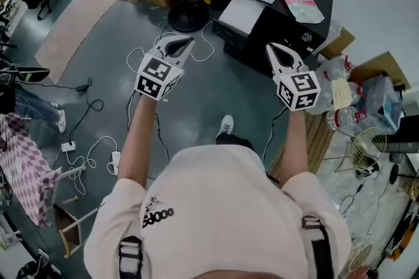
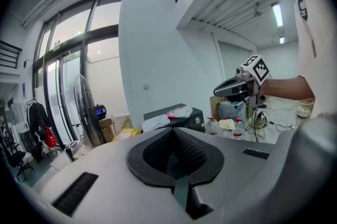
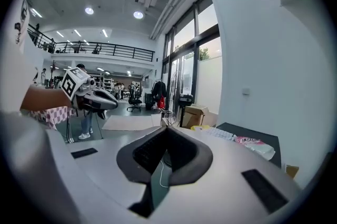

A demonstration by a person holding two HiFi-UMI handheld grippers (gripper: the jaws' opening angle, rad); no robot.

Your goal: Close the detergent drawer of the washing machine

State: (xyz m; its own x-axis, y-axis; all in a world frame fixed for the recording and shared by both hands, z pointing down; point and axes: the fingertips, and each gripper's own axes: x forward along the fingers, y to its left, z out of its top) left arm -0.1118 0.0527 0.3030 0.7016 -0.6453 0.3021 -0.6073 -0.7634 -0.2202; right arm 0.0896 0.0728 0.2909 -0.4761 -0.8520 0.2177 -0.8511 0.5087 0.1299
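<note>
The black machine (image 1: 278, 25) stands ahead, nearer the right tongs (image 1: 272, 50) than the left tongs (image 1: 186, 43). Both tongs are closed and empty, on arms stretched forward.

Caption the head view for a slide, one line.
Person holds left gripper and right gripper, both shut and empty, out over the grey floor, facing a cluttered black unit.
</note>
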